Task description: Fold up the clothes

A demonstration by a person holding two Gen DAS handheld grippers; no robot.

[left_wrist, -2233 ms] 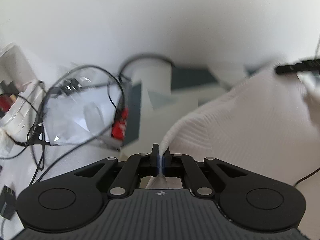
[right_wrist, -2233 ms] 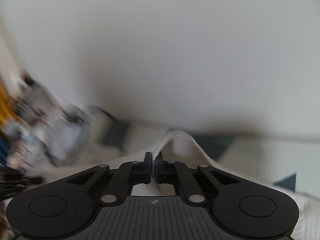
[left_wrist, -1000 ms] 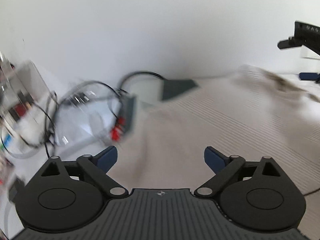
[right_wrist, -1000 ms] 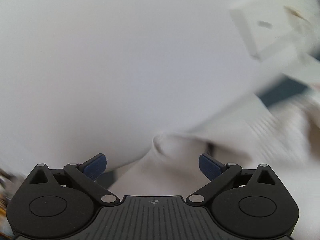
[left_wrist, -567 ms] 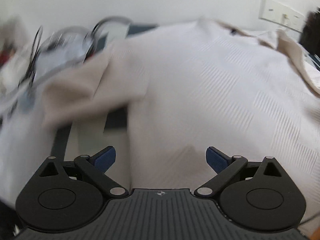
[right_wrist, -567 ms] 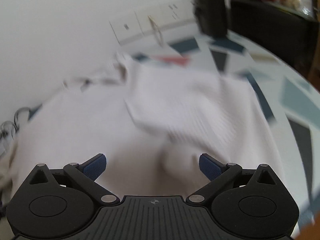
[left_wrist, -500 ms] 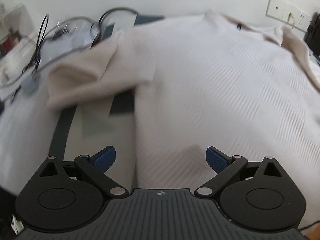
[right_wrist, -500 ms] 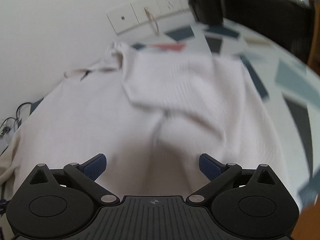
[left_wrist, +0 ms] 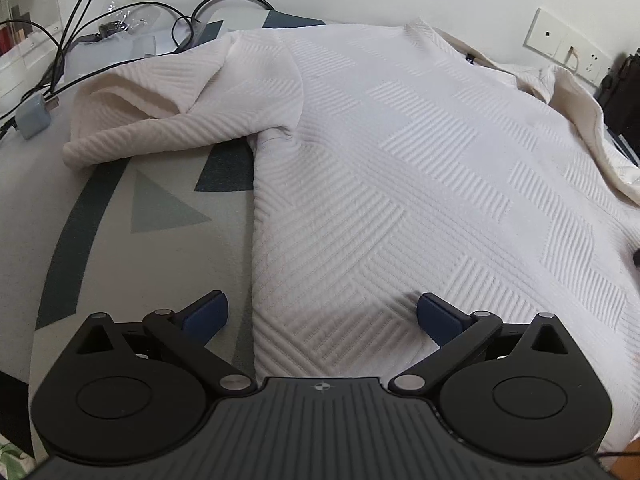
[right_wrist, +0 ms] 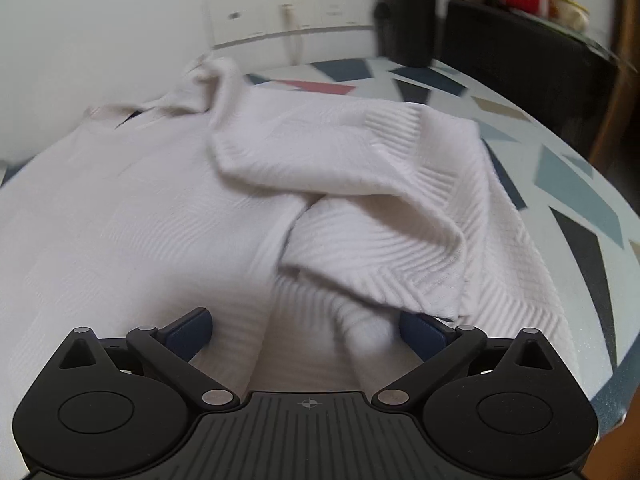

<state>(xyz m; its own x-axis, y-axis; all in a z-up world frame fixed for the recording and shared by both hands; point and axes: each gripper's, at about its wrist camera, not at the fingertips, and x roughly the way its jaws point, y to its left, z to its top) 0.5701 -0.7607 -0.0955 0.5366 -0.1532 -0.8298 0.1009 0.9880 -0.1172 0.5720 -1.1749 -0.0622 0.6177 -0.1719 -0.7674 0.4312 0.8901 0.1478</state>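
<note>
— Where's the sweater (left_wrist: 400, 168)?

— Spread flat across the patterned worktop (left_wrist: 160, 216), collar at the far side by the wall sockets (left_wrist: 560, 46). Its left sleeve (left_wrist: 160, 108) lies bunched to the far left, near the cables (left_wrist: 72, 32).

— And the tongs?

— Left tongs (left_wrist: 322, 316) wide apart over the sweater's near left edge, gripping nothing. Right tongs (right_wrist: 306, 330) also spread apart, empty, low over the cloth just before the folded-over right sleeve (right_wrist: 360, 184).
</note>
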